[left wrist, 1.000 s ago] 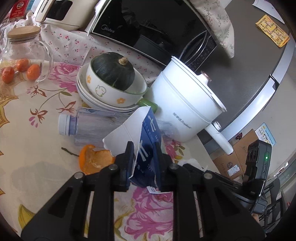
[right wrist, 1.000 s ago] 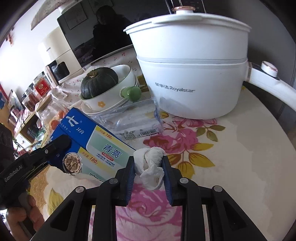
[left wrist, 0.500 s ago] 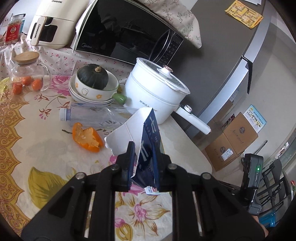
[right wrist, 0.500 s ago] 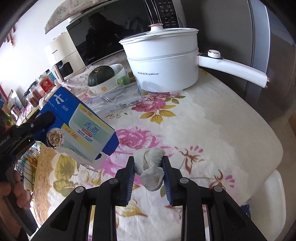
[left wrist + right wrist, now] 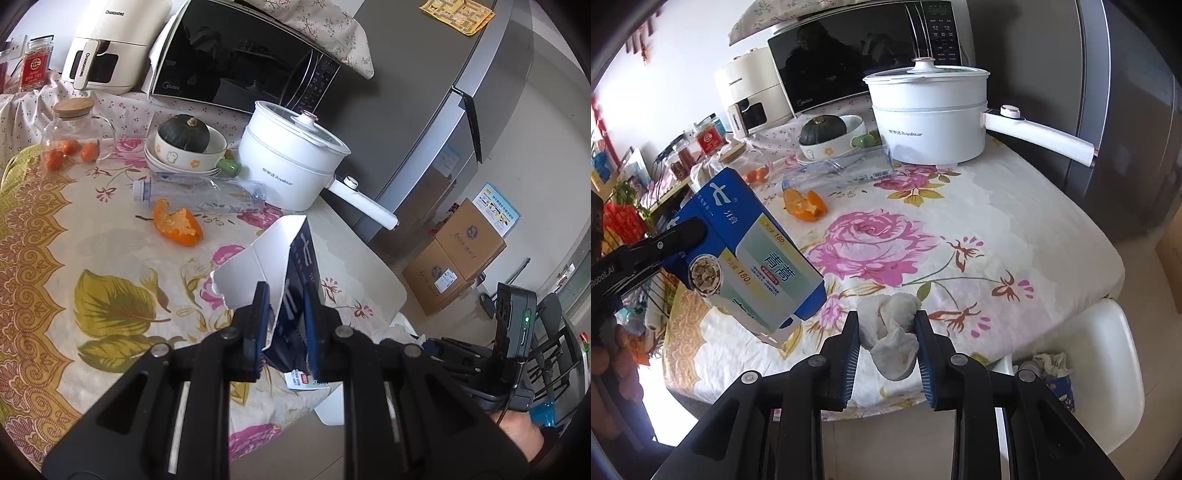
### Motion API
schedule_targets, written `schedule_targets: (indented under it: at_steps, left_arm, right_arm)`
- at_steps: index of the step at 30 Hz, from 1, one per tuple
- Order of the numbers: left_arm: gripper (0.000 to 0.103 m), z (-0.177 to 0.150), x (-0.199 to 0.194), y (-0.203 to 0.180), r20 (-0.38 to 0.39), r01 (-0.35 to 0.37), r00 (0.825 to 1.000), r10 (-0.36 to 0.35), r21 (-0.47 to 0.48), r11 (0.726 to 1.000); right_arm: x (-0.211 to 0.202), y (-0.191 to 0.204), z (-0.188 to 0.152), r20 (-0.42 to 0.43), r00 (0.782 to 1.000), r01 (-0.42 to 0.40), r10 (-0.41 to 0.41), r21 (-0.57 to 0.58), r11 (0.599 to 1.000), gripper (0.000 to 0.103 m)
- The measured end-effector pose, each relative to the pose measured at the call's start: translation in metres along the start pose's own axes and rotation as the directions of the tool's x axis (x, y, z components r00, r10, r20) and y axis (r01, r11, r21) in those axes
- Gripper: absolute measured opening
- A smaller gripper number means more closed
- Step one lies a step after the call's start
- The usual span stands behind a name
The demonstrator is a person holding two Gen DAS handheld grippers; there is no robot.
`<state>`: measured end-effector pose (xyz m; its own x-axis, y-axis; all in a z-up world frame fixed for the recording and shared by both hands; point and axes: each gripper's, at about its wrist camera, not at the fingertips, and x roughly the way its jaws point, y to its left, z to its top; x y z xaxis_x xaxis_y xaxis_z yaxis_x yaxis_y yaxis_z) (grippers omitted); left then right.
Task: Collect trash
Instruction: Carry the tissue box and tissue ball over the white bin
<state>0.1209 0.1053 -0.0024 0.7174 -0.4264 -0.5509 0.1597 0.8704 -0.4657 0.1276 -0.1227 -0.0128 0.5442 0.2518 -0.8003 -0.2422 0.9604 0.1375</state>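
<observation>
My left gripper [image 5: 284, 325] is shut on a flattened blue and white carton [image 5: 295, 295], held above the near edge of the floral table [image 5: 110, 236]. The same carton [image 5: 757, 254] shows at the left of the right wrist view, with the left gripper's finger [image 5: 679, 232] clamped on it. My right gripper [image 5: 886, 328] is shut on a crumpled white tissue [image 5: 892, 332] over the table's front edge. An orange peel [image 5: 177, 227] and an empty clear plastic bottle [image 5: 199, 194] lie on the tablecloth.
A white electric pot [image 5: 291, 166] with a long handle, stacked bowls holding a green squash [image 5: 184, 138], a glass jar [image 5: 70, 136], a microwave [image 5: 243, 62] and an air fryer [image 5: 107, 48] stand at the back. A white chair [image 5: 1100, 369], a tissue-filled bin [image 5: 1052, 373] and cardboard boxes [image 5: 454, 254] sit beside the table.
Both grippers have pulled back and up from the table's middle toward its front edge, carrying the carton and the tissue. The pot and bowls now look farther away.
</observation>
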Motion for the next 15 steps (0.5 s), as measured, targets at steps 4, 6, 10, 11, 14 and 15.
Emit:
schedule_targets:
  at_steps: [4, 6, 10, 11, 14, 15]
  left_arm:
    - [0.02, -0.01, 0.006, -0.003, -0.029, 0.022, 0.999, -0.022, -0.003, 1.0]
    - [0.02, -0.014, 0.011, -0.005, -0.045, 0.033, 0.998, -0.034, -0.009, 0.999]
    - [0.02, -0.02, 0.018, -0.018, -0.062, 0.068, 0.996, -0.068, -0.014, 0.998]
    - [0.02, -0.021, 0.02, -0.023, -0.066, 0.076, 0.995, -0.076, -0.007, 0.997]
    - [0.02, -0.025, 0.025, -0.04, -0.08, 0.107, 0.991, -0.106, 0.016, 0.994]
    - [0.02, -0.026, 0.028, -0.047, -0.087, 0.117, 0.99, -0.115, 0.027, 0.993]
  right_arm:
    - [-0.012, -0.011, -0.011, -0.009, 1.0, 0.012, -0.012, 0.011, 1.0, 0.029]
    - [-0.017, -0.019, -0.013, -0.005, 1.0, 0.022, -0.022, 0.018, 1.0, 0.03]
    - [-0.027, -0.039, -0.017, 0.003, 0.999, 0.047, -0.047, 0.055, 0.997, 0.03]
    - [-0.029, -0.044, -0.018, 0.003, 0.999, 0.052, -0.053, 0.066, 0.996, 0.03]
    - [-0.034, -0.061, -0.023, -0.001, 0.997, 0.076, -0.077, 0.094, 0.993, 0.03]
    - [-0.035, -0.066, -0.025, -0.002, 0.997, 0.083, -0.083, 0.1, 0.992, 0.03]
